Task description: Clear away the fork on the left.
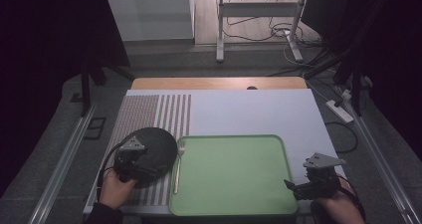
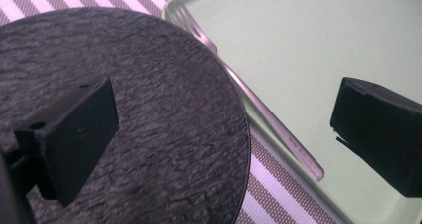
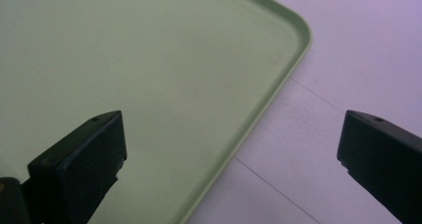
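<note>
At the lower left of the high view, the left gripper (image 1: 130, 165) hovers over the dark round plate (image 1: 154, 147), fingers wide. At lower right, the right gripper (image 1: 304, 186) spreads wide over the green tray's (image 1: 234, 174) corner. The fork (image 1: 178, 167) lies along the tray's left rim, tines pointing to the far side; its stamped marking is unreadable.

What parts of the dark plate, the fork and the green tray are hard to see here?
- Round dark slate plate: in the high view the left gripper and hand cover its near side.
- Silver metal fork: its handle bears a marking too small to read in the left gripper view.
- Flat green plastic tray: cut off by the picture's edges in the right gripper view; in the high view the right gripper overlaps its near right corner.
</note>
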The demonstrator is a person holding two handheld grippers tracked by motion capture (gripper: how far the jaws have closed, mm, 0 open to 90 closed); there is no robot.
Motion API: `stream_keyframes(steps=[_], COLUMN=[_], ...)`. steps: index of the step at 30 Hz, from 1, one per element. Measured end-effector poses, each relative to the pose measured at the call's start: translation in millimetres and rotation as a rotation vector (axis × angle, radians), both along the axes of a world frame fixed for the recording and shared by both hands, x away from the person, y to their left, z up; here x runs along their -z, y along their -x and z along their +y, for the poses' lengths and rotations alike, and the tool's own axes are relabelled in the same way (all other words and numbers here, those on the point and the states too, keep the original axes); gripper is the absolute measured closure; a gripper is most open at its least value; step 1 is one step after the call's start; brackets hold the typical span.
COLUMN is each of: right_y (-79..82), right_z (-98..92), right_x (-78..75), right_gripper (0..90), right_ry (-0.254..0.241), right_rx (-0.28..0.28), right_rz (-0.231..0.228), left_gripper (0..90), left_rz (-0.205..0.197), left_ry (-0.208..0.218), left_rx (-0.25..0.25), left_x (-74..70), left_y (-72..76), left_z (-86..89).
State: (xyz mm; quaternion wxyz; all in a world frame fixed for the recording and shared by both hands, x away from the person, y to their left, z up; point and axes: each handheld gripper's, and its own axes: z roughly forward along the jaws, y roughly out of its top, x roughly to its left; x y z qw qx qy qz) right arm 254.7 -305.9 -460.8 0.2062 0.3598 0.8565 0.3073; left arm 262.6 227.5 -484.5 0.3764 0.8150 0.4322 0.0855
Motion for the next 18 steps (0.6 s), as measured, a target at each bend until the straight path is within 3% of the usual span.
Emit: stream_keyframes(steps=[18], right_y=[-0.4], right_z=[-0.9], right_x=[-0.3], right_gripper=[0.0], right_ry=[-0.006], right_rx=[0.01], right_rz=[0.001], left_gripper=[0.0], left_rz=[0.018], left_ry=[0.004], left_rx=[-0.051], left_x=[4.0], left_y=[19.7], left_z=[20.7])
